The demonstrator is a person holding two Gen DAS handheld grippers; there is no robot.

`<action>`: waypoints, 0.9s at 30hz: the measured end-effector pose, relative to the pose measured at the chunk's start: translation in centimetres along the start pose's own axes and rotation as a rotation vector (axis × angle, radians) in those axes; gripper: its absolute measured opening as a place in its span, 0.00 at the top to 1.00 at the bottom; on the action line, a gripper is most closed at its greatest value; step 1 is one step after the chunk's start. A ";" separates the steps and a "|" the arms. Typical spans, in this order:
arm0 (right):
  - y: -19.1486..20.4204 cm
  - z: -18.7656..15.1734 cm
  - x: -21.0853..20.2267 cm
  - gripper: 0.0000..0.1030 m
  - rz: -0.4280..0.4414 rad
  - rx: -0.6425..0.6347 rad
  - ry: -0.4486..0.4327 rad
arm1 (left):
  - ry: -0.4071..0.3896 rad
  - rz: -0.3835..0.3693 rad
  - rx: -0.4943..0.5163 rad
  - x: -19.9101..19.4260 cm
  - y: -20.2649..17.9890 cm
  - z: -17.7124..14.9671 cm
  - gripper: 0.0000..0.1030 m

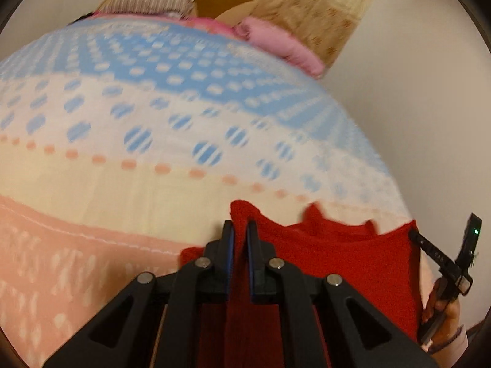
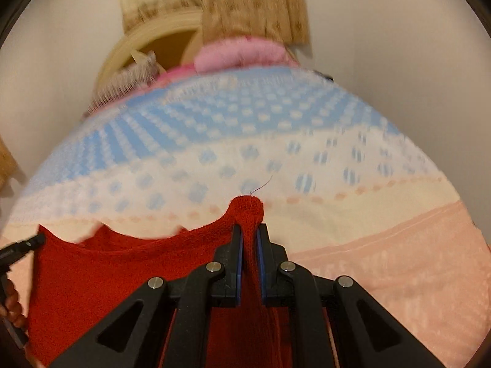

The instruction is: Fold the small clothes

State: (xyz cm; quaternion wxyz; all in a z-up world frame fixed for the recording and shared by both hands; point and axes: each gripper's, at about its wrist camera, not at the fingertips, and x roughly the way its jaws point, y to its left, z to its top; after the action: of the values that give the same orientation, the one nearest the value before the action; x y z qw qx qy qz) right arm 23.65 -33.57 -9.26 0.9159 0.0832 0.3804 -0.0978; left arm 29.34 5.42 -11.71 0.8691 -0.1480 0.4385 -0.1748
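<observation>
One bed (image 1: 129,190), covered in a blue, cream and peach dotted spread, carried the work; one pink bundle (image 1: 282,46) and one striped cloth (image 1: 153,1) lay at its far end. One red knitted garment (image 1: 337,260) was held stretched over the near edge, apparently to spread it flat for folding. Two hand-held grippers were counted: the left hand-held gripper (image 1: 240,230) was clamped on one top corner, and the right hand-held gripper (image 2: 250,233) was pinched narrow on the other, keeping the upper edge taut between them.
</observation>
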 end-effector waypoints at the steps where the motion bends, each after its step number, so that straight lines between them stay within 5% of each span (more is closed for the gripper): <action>1: 0.0 -0.3 0.8 0.93 -0.012 -0.007 0.013 | 0.026 0.012 -0.018 1.0 0.5 -0.6 0.92; 5: -1.0 -2.1 4.3 0.93 -0.015 0.026 0.130 | 0.020 0.000 -0.054 0.9 1.3 -0.8 0.85; 10: -2.5 -1.5 4.0 0.87 0.019 0.092 0.149 | 0.026 0.050 -0.049 0.3 0.9 -0.3 0.84; 14: -4.4 -1.4 -2.4 0.84 0.053 0.223 -0.025 | -0.012 0.093 -0.007 -3.2 0.8 -0.3 0.84; 17: -5.3 -2.6 -7.1 0.72 0.033 0.268 -0.092 | -0.029 0.123 0.077 -5.7 -0.5 -1.9 0.84; 24: 0.8 -10.0 -13.0 0.81 0.051 0.063 -0.059 | 0.018 0.070 0.177 -7.9 -5.3 -8.8 0.83; 27: 2.3 -12.4 -12.5 0.82 0.028 0.022 -0.034 | 0.035 0.076 0.201 -7.7 -6.4 -10.8 0.74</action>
State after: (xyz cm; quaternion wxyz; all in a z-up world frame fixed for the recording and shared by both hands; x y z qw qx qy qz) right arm 7.14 -27.03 -8.84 0.9226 0.0969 0.3623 -0.0907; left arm 15.22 1.91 -9.81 0.8777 -0.0404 0.4392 -0.1873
